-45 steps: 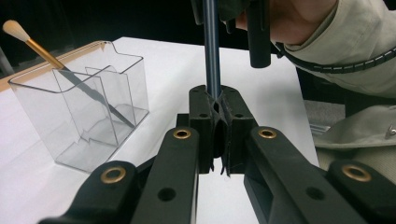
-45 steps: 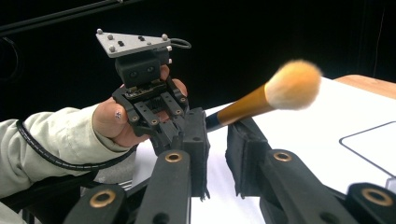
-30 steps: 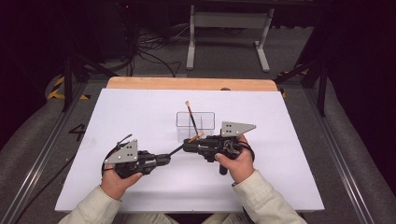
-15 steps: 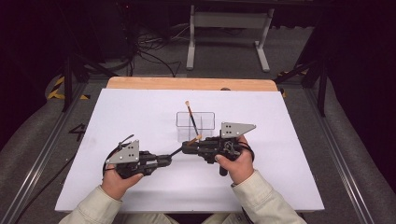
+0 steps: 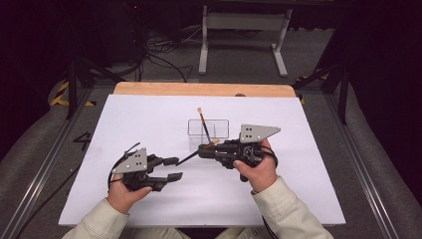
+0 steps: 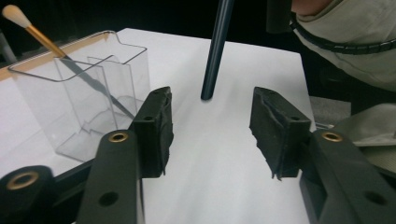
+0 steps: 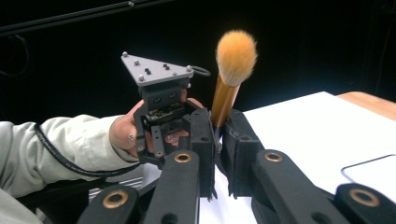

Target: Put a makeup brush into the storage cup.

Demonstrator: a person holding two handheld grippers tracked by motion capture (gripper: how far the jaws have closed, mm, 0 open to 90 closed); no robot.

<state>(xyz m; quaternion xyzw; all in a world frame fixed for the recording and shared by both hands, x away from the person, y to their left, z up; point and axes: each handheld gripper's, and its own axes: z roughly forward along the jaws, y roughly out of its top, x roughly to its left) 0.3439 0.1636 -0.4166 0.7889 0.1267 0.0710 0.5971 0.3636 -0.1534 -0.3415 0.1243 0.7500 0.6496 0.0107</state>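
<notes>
No text, label, brand, number or sign can be read on anything here.

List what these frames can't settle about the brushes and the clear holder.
- Held brush: in the right gripper view the right hand-held gripper covers its handle below the ferrule; the left gripper view cuts off the top of its dark handle.
- Brush in the holder: the tip's contact with the floor of the clear holder blurs behind the walls.
- High view: both brush heads are too small for detail.
</notes>
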